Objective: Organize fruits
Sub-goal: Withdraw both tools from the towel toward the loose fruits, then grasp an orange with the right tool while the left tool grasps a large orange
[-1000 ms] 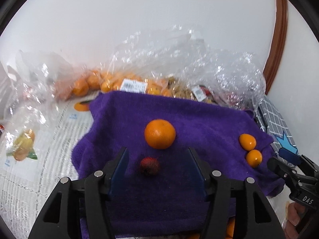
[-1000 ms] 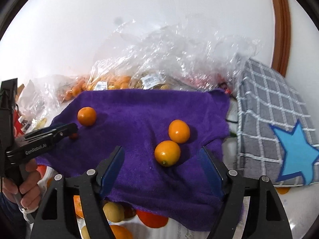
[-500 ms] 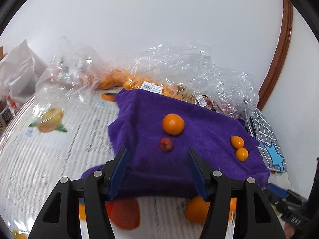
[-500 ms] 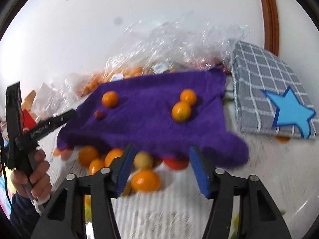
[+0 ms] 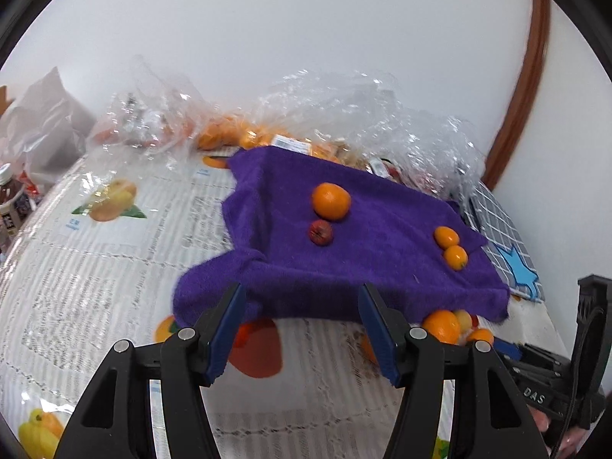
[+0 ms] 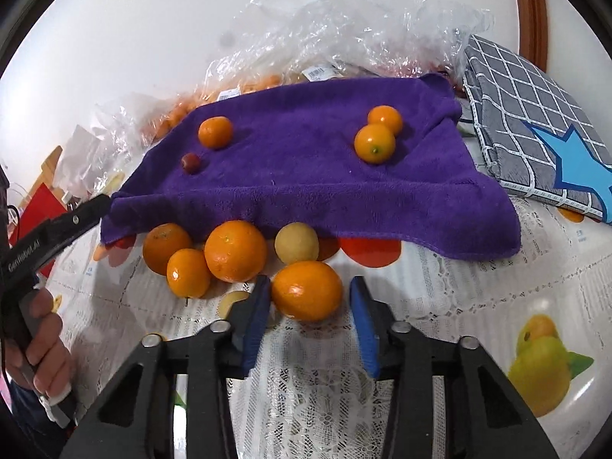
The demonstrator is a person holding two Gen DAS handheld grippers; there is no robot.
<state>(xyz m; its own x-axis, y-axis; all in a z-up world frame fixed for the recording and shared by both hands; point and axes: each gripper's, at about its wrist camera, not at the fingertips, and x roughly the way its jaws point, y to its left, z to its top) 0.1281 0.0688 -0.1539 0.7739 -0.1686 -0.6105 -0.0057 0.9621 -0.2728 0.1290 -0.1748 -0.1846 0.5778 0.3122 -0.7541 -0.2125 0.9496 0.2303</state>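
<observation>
Two wrist views, both facing purple towel (image 5: 344, 267)

left gripper's side (image 6: 49, 229): white lettering, "GenRobot.AI", running along the black arm.
right gripper's body (image 5: 543, 386): white letters "DAS".
price stickers on the clear fruit bags (image 6: 317, 73): barcodes and small print, too small to read.
bottle label (image 5: 11, 218) at the table's left edge: a QR-style code, not legible.
printed tablecloth (image 5: 95, 229): fine print beside the fruit pictures, unreadable.

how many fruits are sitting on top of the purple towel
4: a round orange mandarin and small dark red fruit at its left, two small orange kumquats touching at its right.
</observation>
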